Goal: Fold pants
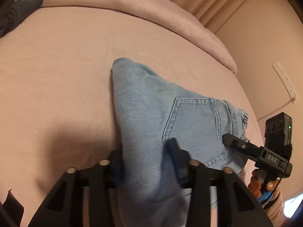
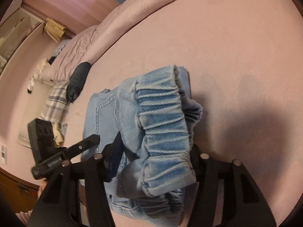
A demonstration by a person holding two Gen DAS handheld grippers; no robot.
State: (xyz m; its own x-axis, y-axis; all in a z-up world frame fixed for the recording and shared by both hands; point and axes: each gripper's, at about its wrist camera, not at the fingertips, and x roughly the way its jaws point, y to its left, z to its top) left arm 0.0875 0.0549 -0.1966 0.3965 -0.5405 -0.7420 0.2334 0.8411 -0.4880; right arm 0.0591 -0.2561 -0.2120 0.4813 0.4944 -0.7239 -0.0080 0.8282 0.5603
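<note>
The bed (image 1: 56, 75) carries everything; at its far left edge lies a dark rolled garment (image 1: 20, 11), well apart from the work, with a pink duvet (image 1: 132, 1) bunched along the far side; toward the near edge, right of the middle, sit the pants (image 1: 151, 109), pale blue denim already folded into a compact bundle, back pocket (image 1: 195, 128) up.

The left tool (image 1: 149, 157) has the bundle's near left end between its fingers, which straddle the thick folded cloth and appear to pinch it; the right tool (image 2: 155, 155) likewise straddles the gathered elastic waistband (image 2: 162, 117) at the right end, its fingers pressed on the denim from either side.

The bundle's long axis runs left to right between the two tools, each holding one end, neither nearer than the other; the fold itself stretches away from both toward the middle of the bed. Whatever comes next, probably a last fold or a lift to set it down squarely, turns on both ends moving together along that axis, or the layers may slide apart.
</note>
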